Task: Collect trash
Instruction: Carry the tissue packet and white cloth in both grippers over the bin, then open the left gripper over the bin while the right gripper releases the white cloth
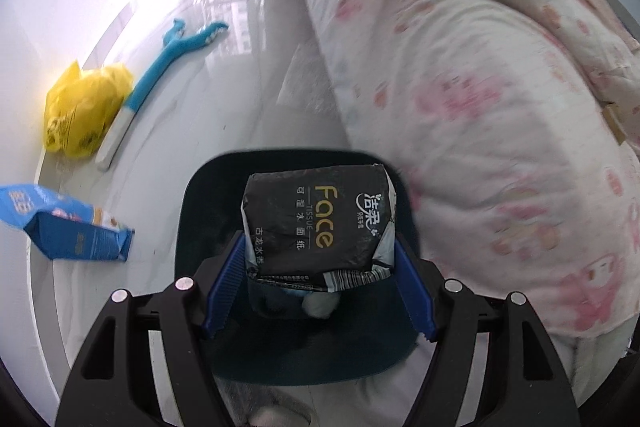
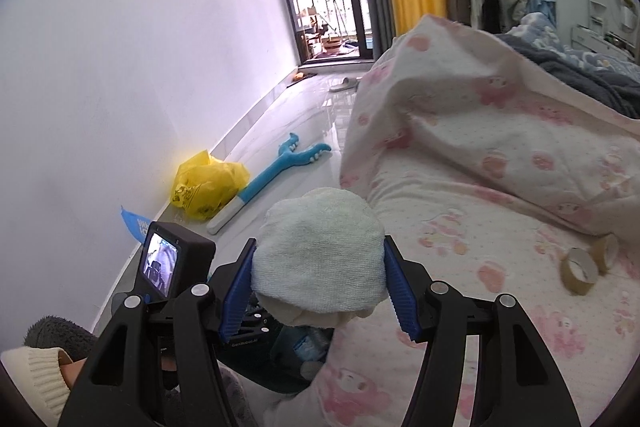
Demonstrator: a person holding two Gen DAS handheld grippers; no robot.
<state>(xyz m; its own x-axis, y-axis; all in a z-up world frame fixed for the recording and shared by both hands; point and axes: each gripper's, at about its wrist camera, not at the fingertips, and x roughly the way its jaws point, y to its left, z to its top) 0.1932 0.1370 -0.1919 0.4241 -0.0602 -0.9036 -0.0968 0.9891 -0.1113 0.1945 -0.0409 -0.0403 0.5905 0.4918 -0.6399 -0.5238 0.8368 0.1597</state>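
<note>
Left gripper (image 1: 320, 259) clamps black tissue pack (image 1: 316, 223), pads pressed on both sides, directly above dark bin (image 1: 200, 211) beside bed (image 1: 480, 107). Right gripper (image 2: 318, 279) pinches white crumpled cloth wad (image 2: 320, 251) at bed edge. On floor by wall: yellow bag (image 1: 82, 107), blue carton (image 1: 68, 227), blue long-handled tool (image 1: 160, 67). Tape rolls (image 2: 580, 269) on bedding.

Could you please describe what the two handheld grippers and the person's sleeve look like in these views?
Both the left gripper and the right gripper have glossy black forked frames with round silver bolts and ribbed blue fingers. The left one carries a black box with a small lit screen. A cream ribbed-knit cuff shows beside fuzzy grey fabric.
</note>
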